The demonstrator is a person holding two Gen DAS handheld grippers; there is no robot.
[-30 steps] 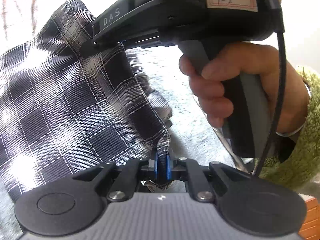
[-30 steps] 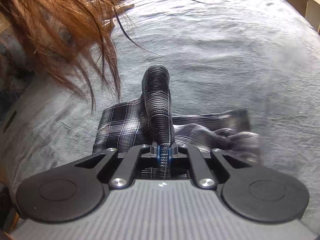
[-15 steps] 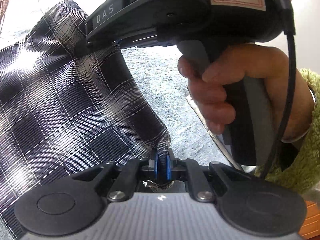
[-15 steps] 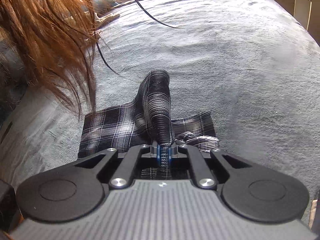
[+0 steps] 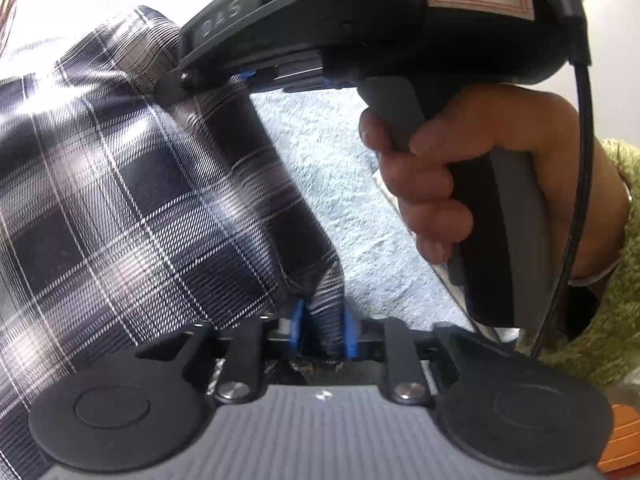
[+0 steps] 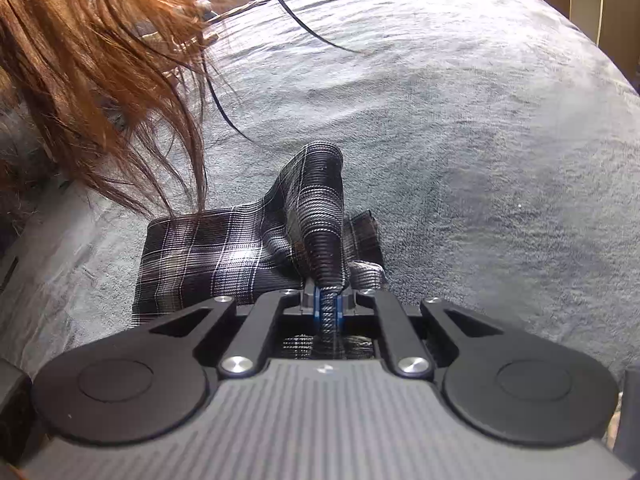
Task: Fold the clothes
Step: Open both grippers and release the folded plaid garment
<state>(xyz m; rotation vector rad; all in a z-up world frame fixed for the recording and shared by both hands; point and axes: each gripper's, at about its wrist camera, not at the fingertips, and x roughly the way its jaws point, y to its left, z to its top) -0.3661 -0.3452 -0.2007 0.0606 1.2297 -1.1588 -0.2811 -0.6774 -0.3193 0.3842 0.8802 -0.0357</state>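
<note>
The black two-finger left gripper [image 5: 323,336] has its blue-padded jaws pinched together at 6 o'clock. At 3 o'clock, a bare hand [image 5: 472,184] in a fuzzy green sleeve [image 5: 600,320] clenches the black right gripper [image 6: 328,312], also clamped.

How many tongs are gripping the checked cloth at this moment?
2. The left tongs pinch the checked cloth at a corner. The right tongs clamp a bunched fold, higher up in the left view.
</note>
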